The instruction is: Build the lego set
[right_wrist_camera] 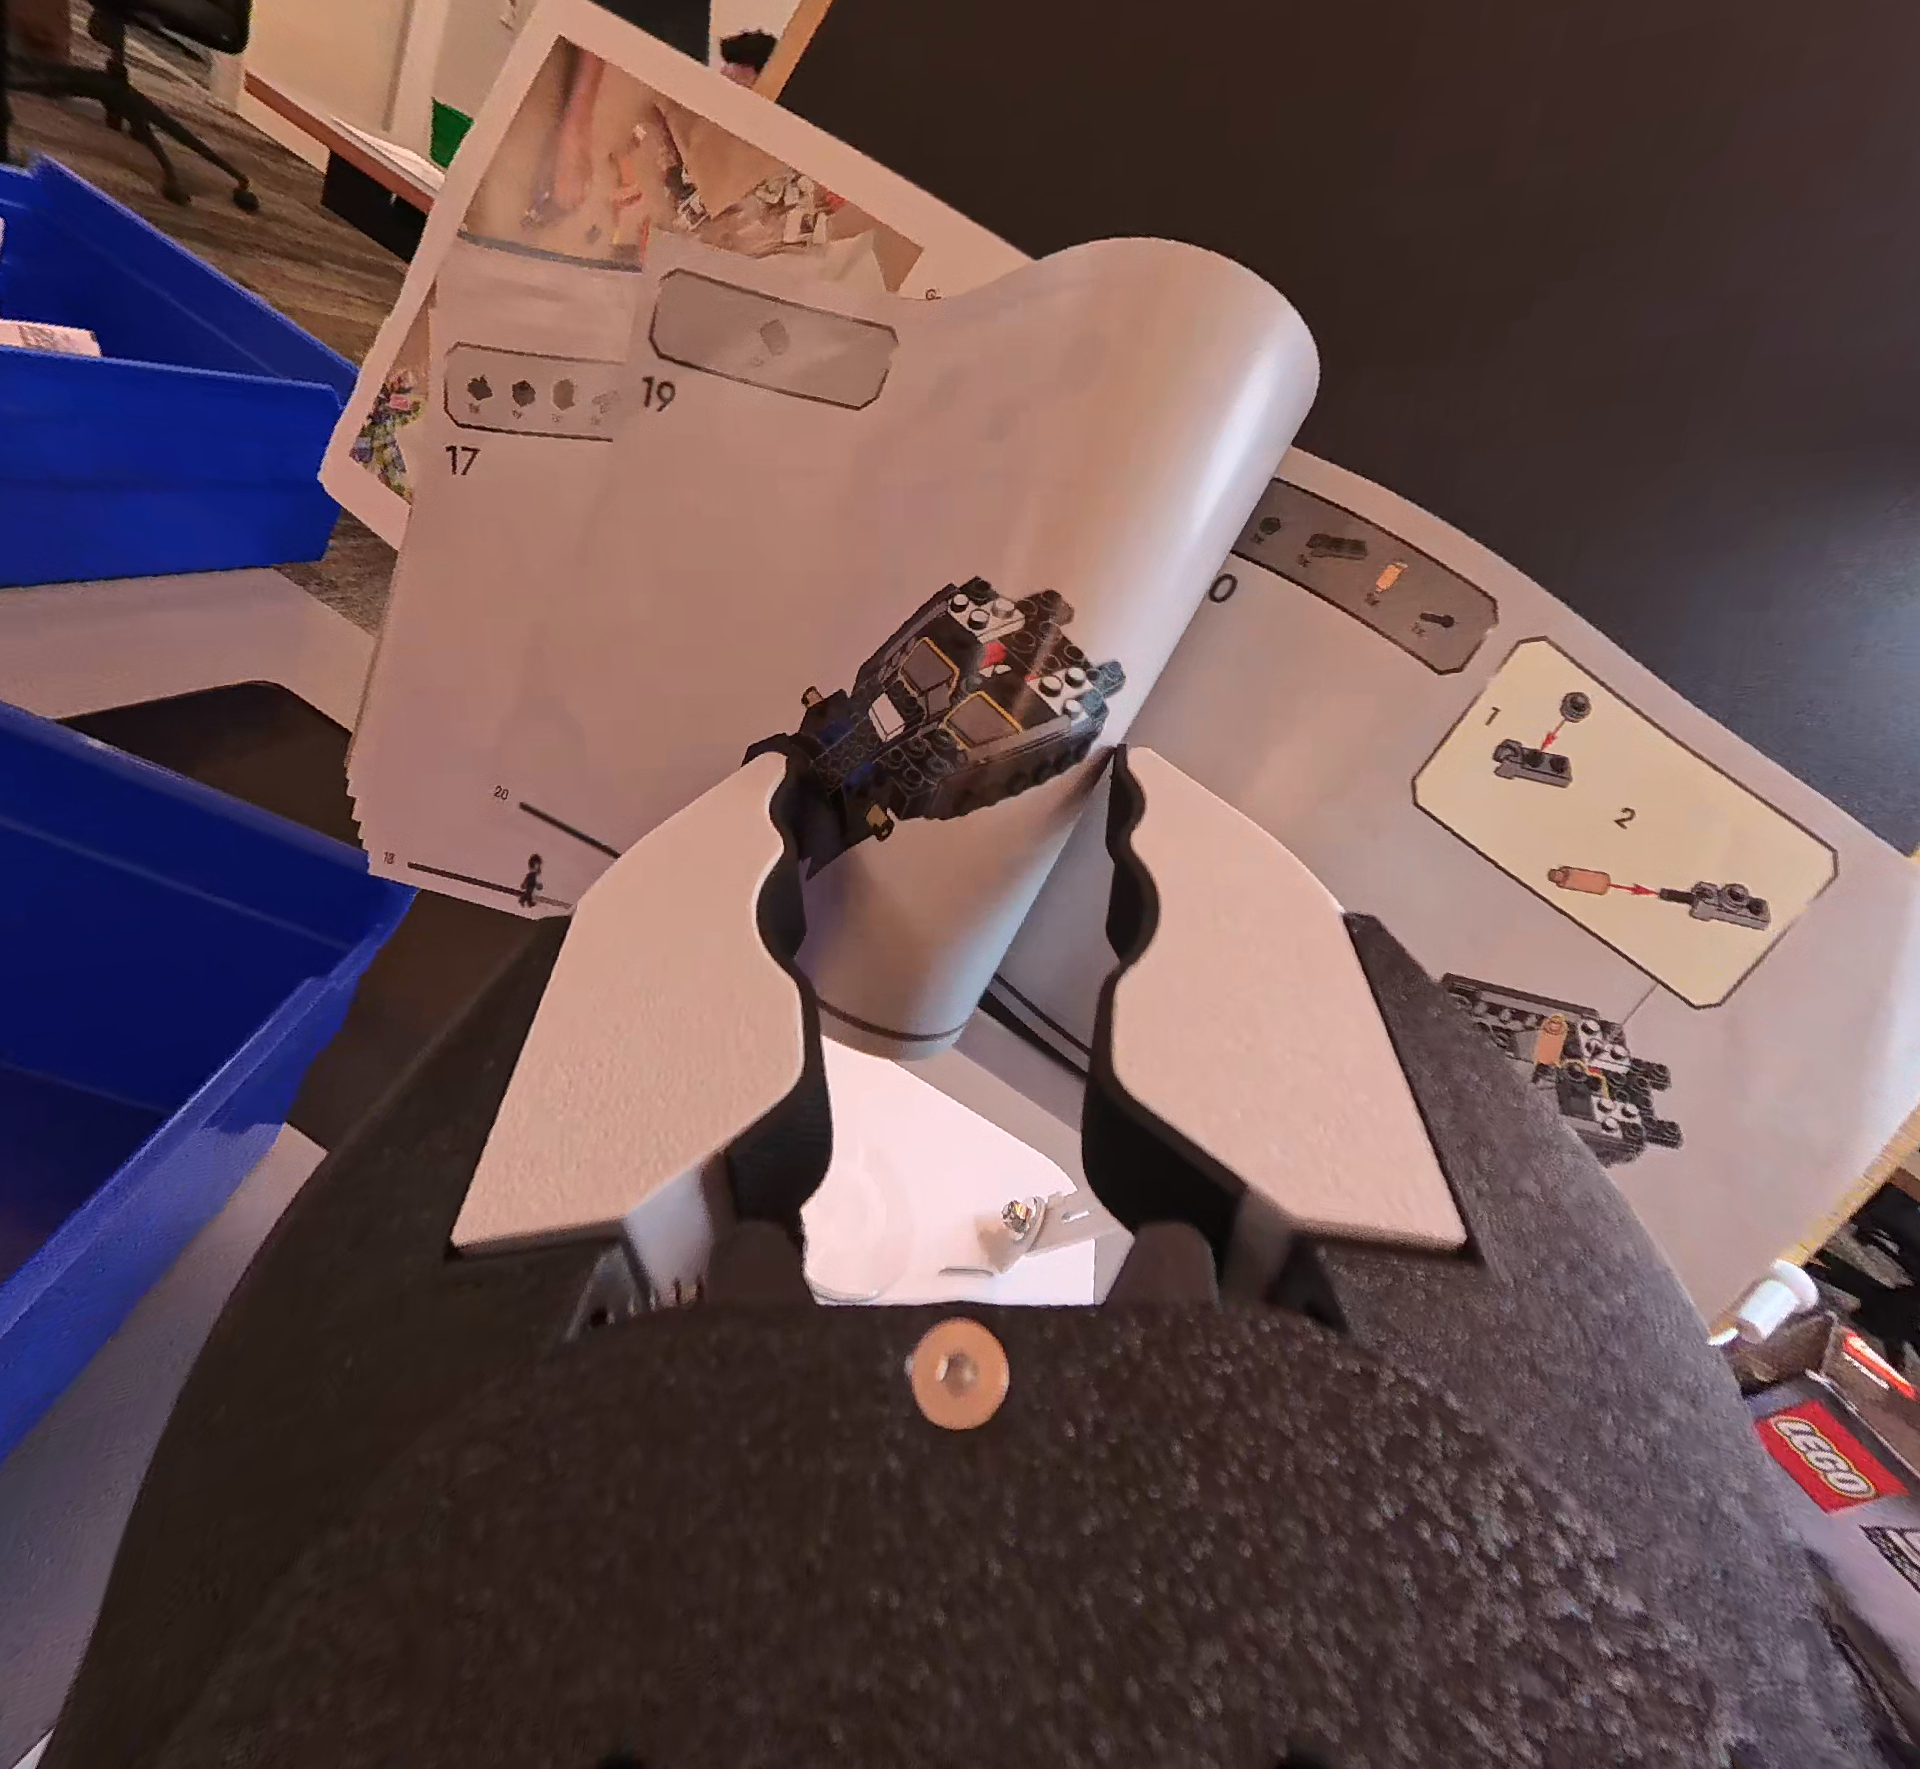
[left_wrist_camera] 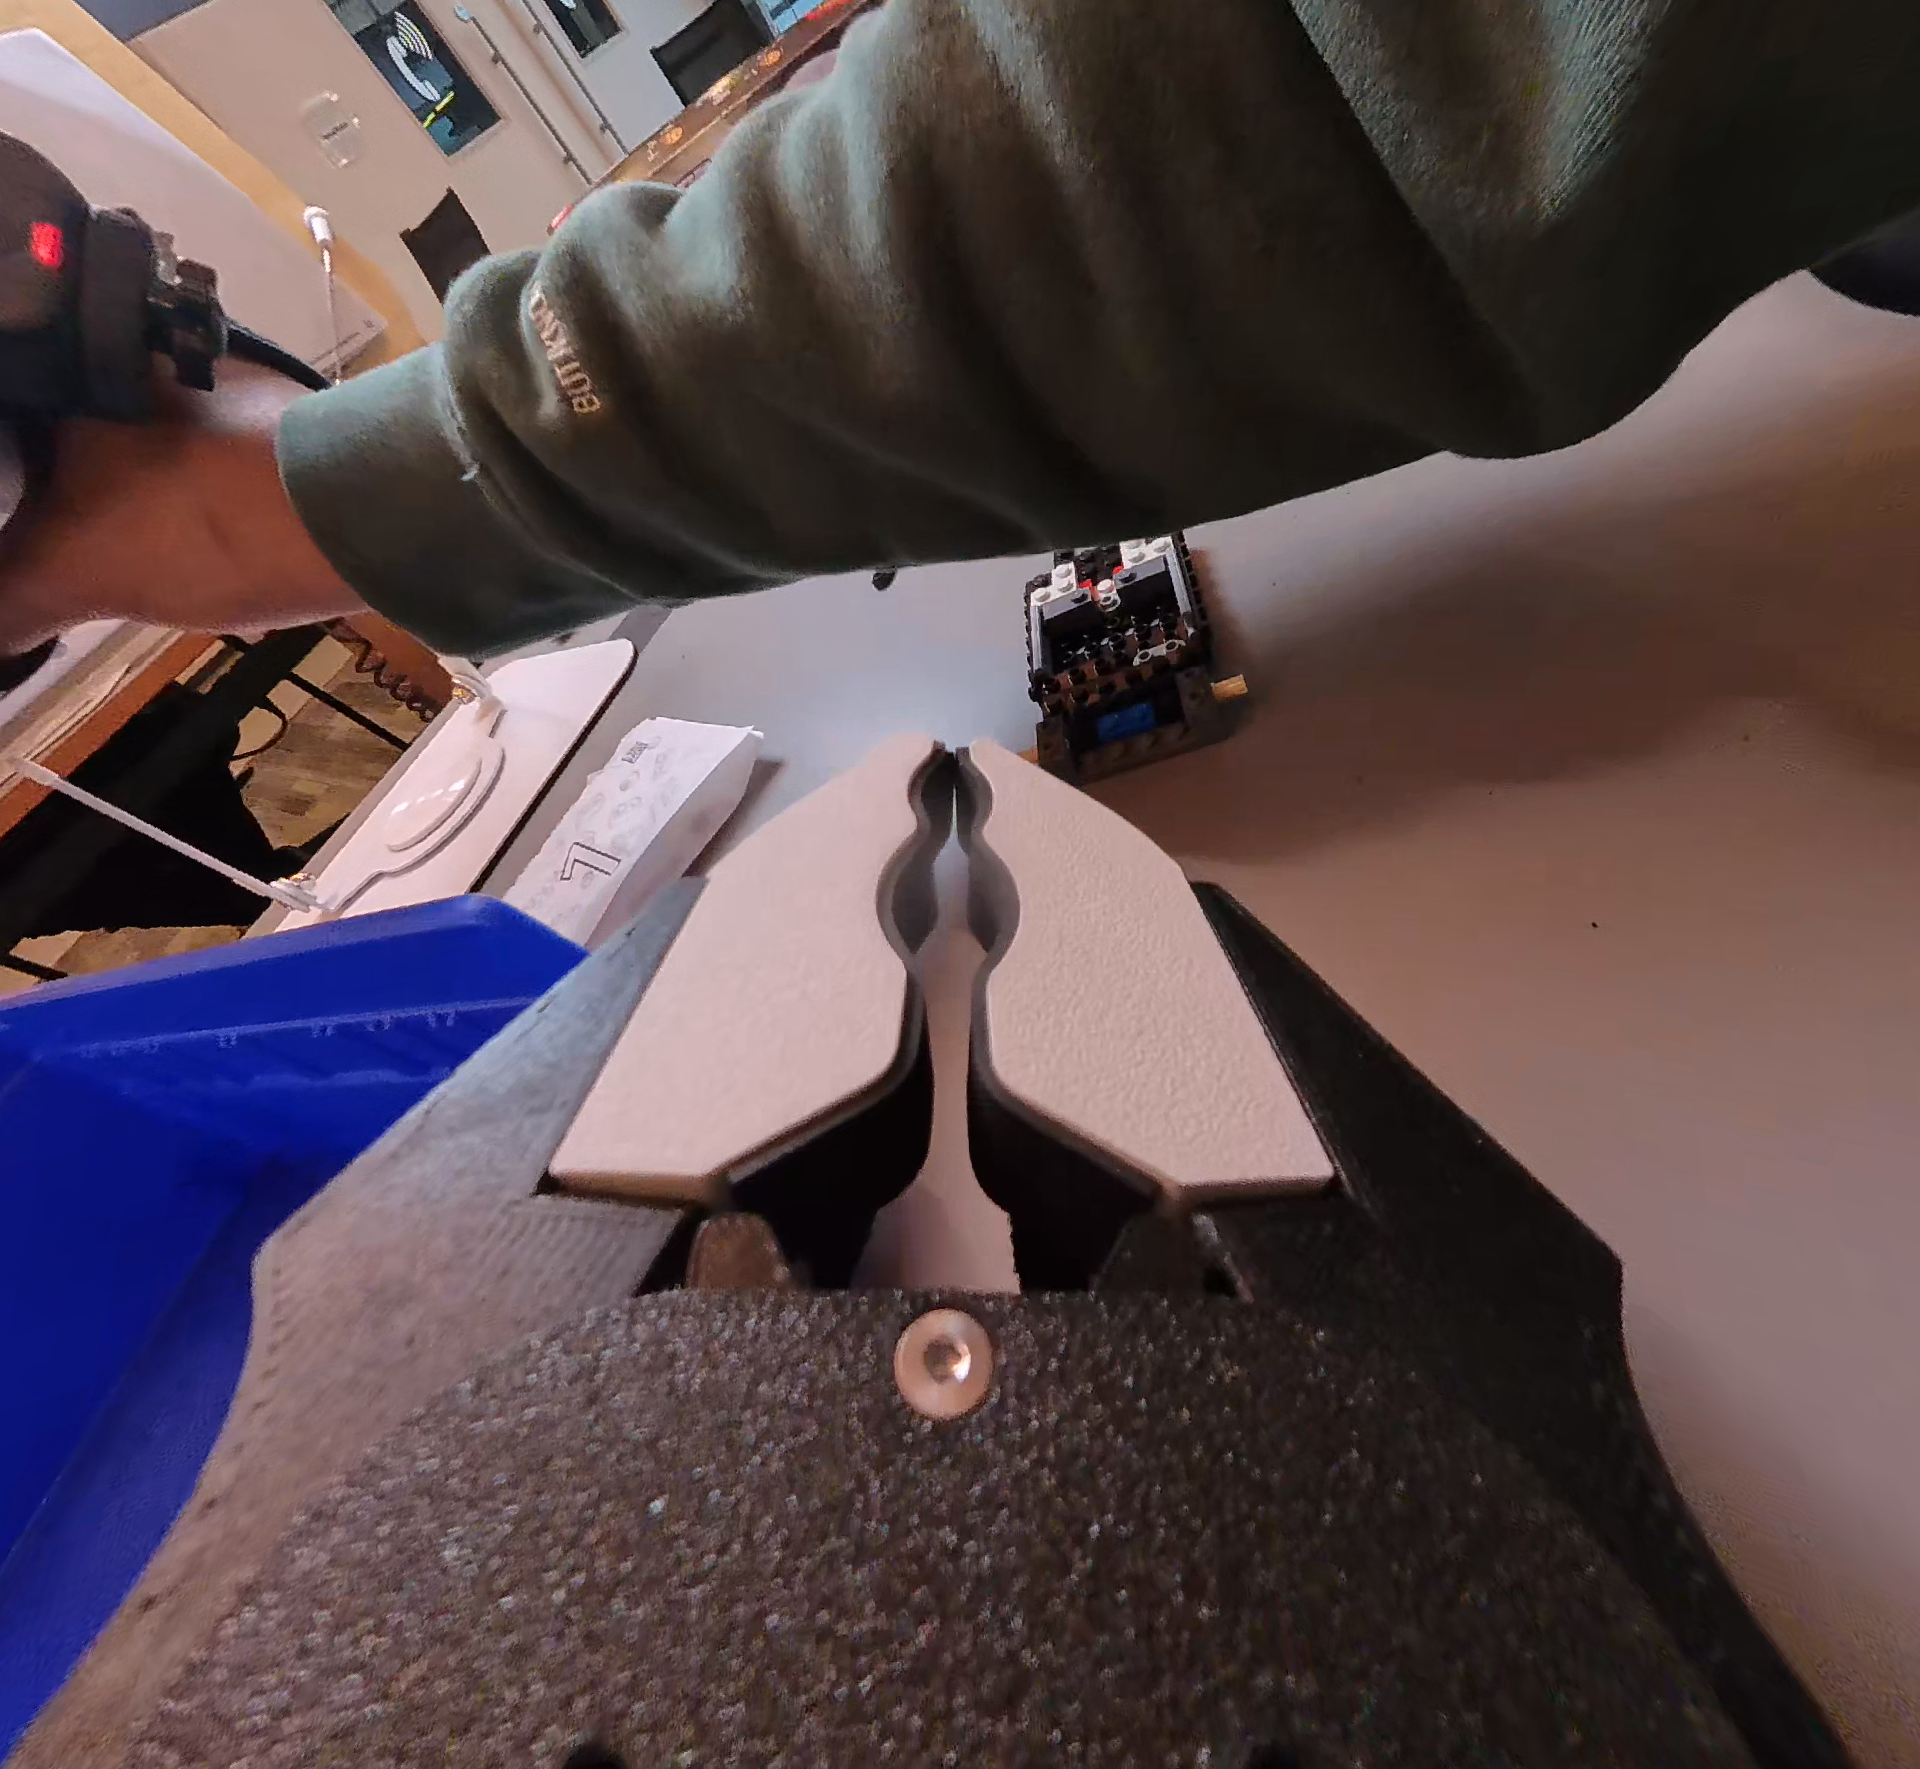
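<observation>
the left tool (left_wrist_camera: 954,761), fingertips pressed together on nothing, hovers above pale bench (left_wrist_camera: 1455,888) with bare surface to its right; a blue bin (left_wrist_camera: 208,1096) crowds its left and a brick model (left_wrist_camera: 1127,654) sits just ahead under a green sleeve (left_wrist_camera: 1039,213). only the right view shows the right tool (right_wrist_camera: 940,769), jaws apart, around a curled instruction booklet (right_wrist_camera: 727,524) page

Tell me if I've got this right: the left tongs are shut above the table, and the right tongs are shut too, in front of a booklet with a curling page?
Not quite. The right tongs are open, as the right wrist view shows, in front of the booklet with its curling page. The left tongs are indeed shut above the table.
</observation>
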A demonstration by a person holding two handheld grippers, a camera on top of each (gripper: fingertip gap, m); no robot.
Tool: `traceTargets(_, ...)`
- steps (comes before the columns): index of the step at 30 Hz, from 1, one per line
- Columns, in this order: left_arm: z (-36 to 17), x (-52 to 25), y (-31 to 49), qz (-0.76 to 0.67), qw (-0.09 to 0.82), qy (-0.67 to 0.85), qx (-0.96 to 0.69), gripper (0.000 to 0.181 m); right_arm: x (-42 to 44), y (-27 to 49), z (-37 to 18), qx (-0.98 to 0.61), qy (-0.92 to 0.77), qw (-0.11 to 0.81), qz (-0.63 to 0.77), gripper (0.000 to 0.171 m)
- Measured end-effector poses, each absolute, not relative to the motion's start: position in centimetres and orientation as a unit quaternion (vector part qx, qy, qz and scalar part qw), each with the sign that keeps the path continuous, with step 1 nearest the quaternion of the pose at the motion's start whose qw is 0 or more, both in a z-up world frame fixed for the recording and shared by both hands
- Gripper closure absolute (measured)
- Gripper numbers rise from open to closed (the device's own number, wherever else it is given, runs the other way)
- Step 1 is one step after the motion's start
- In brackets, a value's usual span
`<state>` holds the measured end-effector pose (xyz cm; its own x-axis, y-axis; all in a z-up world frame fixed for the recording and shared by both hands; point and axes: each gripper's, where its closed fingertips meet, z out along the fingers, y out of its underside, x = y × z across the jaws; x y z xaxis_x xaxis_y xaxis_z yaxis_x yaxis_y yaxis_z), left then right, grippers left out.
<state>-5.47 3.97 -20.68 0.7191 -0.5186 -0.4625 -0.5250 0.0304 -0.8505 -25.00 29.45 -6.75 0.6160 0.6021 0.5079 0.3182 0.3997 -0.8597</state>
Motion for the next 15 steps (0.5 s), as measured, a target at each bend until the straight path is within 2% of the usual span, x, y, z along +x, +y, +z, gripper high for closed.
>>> traceTargets(15, -21.6, -5.34, 4.03, 0.004, 0.598, 0.384, -0.703, 0.181, -24.14, 28.97, -6.5, -0.539, -0.436, 0.71, 0.123, 0.118)
